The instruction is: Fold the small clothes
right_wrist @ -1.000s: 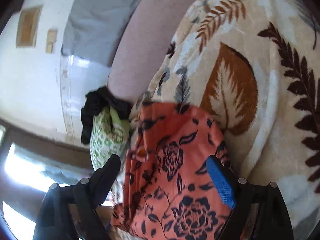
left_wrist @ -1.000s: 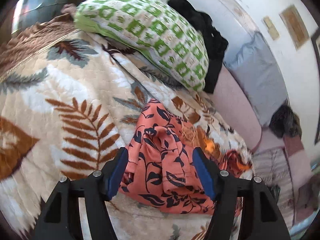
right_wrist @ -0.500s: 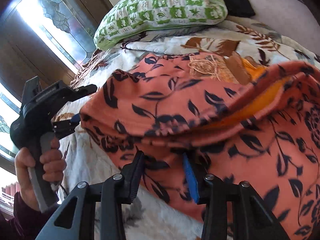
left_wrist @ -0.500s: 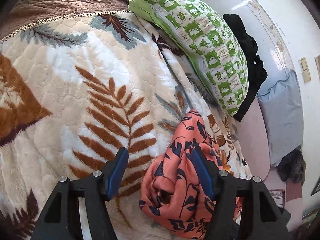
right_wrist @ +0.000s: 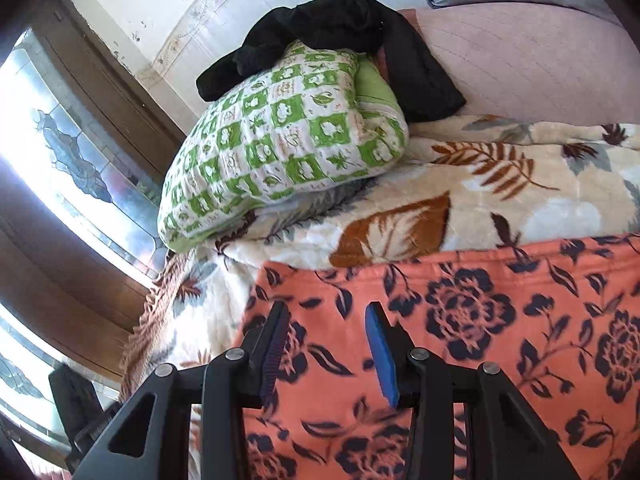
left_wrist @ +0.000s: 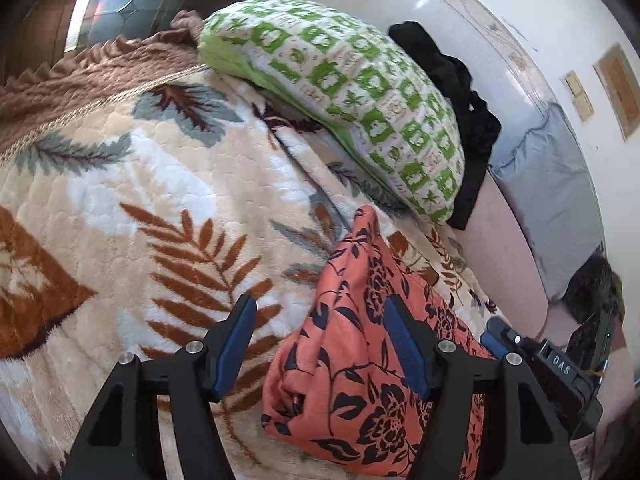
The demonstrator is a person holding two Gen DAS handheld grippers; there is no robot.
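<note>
An orange garment with dark flowers [left_wrist: 352, 364] lies bunched on the leaf-patterned blanket [left_wrist: 132, 200] and rises to a peak at its far end. My left gripper [left_wrist: 320, 340] is open. Only the garment's left part lies between its fingers, and the left pad [left_wrist: 236, 340] touches nothing. In the right wrist view the same garment [right_wrist: 500, 340] spreads wide. My right gripper [right_wrist: 328, 352] is shut on a fold of it near its left edge. That gripper [left_wrist: 536, 360] also shows at the lower right of the left wrist view, against the cloth.
A green-and-white checked pillow [left_wrist: 352, 92] lies at the head of the bed with a black garment [left_wrist: 452, 92] behind it. A pink sheet [right_wrist: 532, 64] and a grey pillow [left_wrist: 548, 184] lie to the right. A window [right_wrist: 60, 168] is on the left.
My right gripper closed on a fold of the garment, rolled and swung across and upward with it. The cloth went from a flat heap to a stretched, peaked shape. My left gripper shifted slightly.
</note>
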